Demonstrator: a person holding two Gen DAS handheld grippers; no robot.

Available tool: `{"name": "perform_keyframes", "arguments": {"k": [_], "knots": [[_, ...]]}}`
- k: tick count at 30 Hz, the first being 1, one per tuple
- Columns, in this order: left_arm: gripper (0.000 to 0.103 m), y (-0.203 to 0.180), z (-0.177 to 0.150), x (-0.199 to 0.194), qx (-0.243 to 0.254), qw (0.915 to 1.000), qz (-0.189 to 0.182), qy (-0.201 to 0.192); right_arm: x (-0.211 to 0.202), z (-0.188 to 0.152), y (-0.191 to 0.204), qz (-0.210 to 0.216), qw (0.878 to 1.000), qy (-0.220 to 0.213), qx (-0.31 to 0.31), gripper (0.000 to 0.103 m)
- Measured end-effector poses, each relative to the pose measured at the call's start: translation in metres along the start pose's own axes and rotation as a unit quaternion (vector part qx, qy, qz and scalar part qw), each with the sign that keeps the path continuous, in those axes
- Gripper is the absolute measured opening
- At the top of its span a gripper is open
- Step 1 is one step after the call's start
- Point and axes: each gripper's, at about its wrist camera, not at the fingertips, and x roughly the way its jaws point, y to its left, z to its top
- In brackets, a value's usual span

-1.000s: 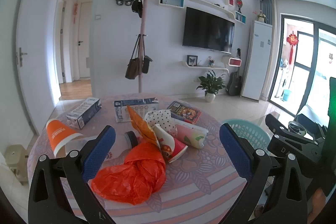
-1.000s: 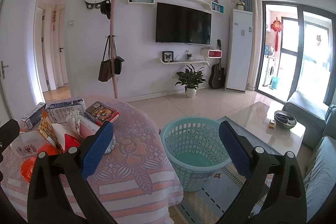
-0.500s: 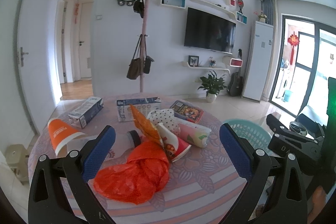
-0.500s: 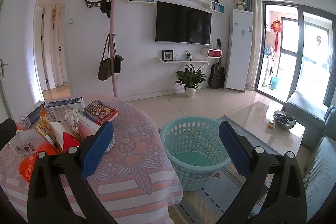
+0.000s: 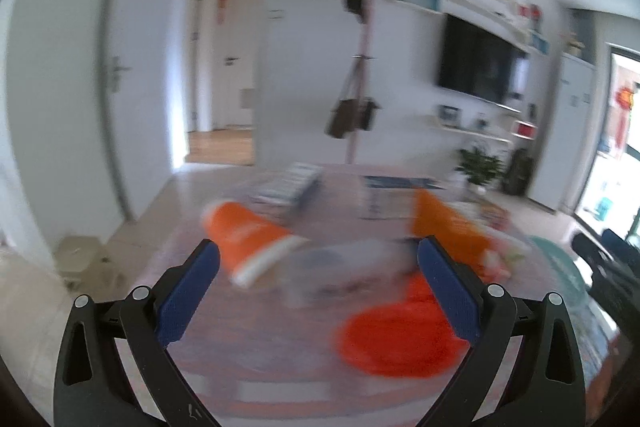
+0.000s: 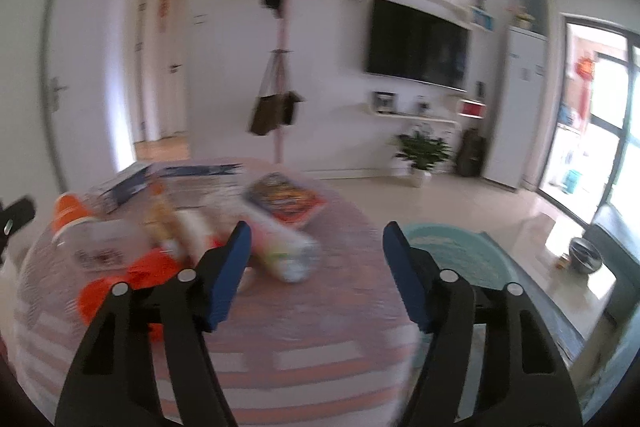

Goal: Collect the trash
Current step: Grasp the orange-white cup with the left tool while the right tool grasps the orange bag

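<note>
The near edge of the counter (image 6: 280,351) is bare striped cloth, giving open room in front of both hand-held grippers. Farther in, trash crowds the middle: an orange cup (image 5: 248,239), a red-orange bag (image 5: 400,339) and a lying tube-shaped pack (image 6: 284,247), close together. To the right, past the counter's edge, the teal basket (image 6: 460,259) stands on the floor.
</note>
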Motion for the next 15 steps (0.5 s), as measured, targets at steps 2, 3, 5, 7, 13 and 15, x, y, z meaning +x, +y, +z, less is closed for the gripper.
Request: {"name": "perform_keyframes", "arguments": {"k": [2, 3, 5, 7, 13, 15], "knots": [[0.096, 0.025, 0.007, 0.01, -0.018, 0.9997, 0.016, 0.009, 0.002, -0.005, 0.023, 0.026, 1.0, 0.001, -0.015, 0.064], [0.096, 0.036, 0.01, 0.016, -0.025, 0.9994, 0.02, 0.016, 0.005, -0.007, 0.035, 0.039, 0.999, 0.006, -0.018, 0.064], [0.096, 0.055, 0.016, 0.03, -0.042, 0.9983, 0.024, 0.032, 0.012, -0.012, 0.05, 0.056, 0.998, 0.017, -0.018, 0.064], [0.096, 0.071, 0.02, 0.05, -0.059, 0.9967, 0.014, 0.054, 0.022, -0.019, 0.064, 0.069, 0.997, 0.035, -0.011, 0.064], [0.096, 0.085, 0.02, 0.113, -0.103, 0.9842, -0.025, 0.142, 0.044, -0.025, 0.072, 0.091, 0.992, 0.09, 0.021, 0.065], [0.095, 0.091, 0.017, 0.129, -0.123, 0.9784, -0.028, 0.164, 0.05, -0.024, 0.069, 0.104, 0.988, 0.107, 0.036, 0.072]]}}
